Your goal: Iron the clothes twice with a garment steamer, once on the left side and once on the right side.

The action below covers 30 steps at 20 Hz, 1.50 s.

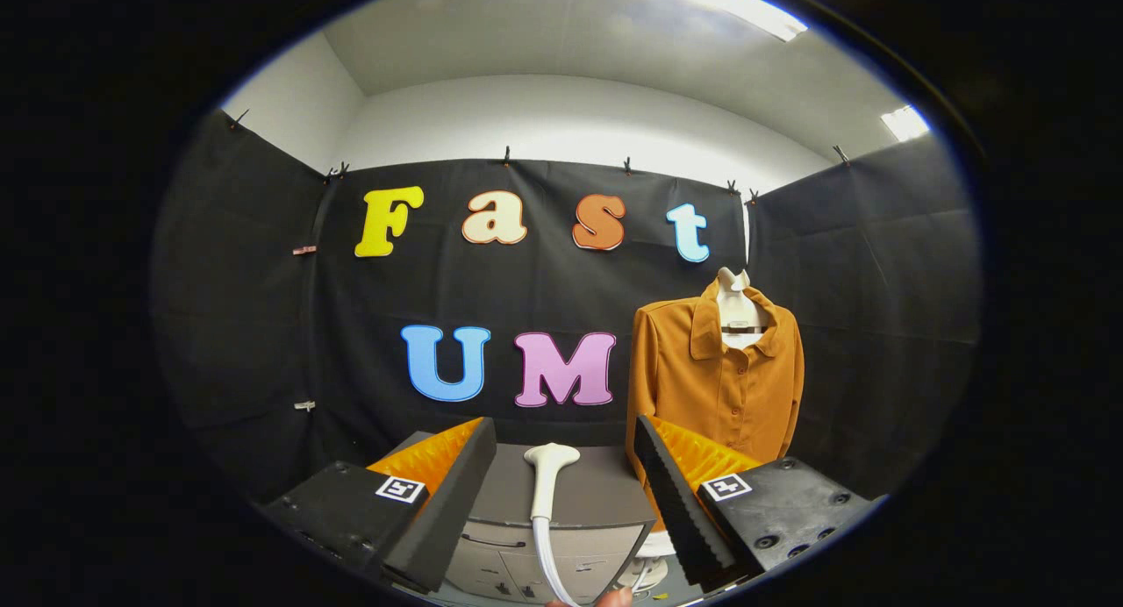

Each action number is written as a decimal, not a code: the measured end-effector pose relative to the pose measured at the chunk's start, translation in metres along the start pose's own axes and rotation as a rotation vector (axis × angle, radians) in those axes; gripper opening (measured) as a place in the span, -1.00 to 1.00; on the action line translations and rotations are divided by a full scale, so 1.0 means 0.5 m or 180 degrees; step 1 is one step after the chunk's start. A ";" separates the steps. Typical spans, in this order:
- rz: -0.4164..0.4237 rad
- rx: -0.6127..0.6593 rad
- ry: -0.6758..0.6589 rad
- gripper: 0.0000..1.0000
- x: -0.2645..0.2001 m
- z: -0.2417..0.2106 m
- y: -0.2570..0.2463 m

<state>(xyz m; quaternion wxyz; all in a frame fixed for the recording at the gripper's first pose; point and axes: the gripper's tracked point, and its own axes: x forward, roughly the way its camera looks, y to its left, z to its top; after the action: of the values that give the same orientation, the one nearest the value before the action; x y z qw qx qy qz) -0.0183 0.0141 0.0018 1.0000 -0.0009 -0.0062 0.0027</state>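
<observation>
A white garment steamer head (549,475) with its white hose lies on top of a grey cabinet (605,502), between and a little beyond my fingers. My gripper (561,462) is open, wide apart, with nothing pressed between its fingers (461,493). An orange-brown buttoned shirt (715,383) hangs on a white mannequin torso ahead of the right finger, upright against the black cloth wall. The shirt's lower hem is hidden behind the right finger.
The grey cabinet has drawers on its front face below the steamer. Black cloth walls (246,326) close the booth at the back and on both sides. A fingertip of a person (605,598) shows below the hose.
</observation>
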 end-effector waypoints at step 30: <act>0.0002 0.0005 0.2806 0.72 0.363 -0.642 0.059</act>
<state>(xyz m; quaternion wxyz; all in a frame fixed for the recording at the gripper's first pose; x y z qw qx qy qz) 0.1671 0.0438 -0.3170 0.9071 -0.0011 0.4210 0.0023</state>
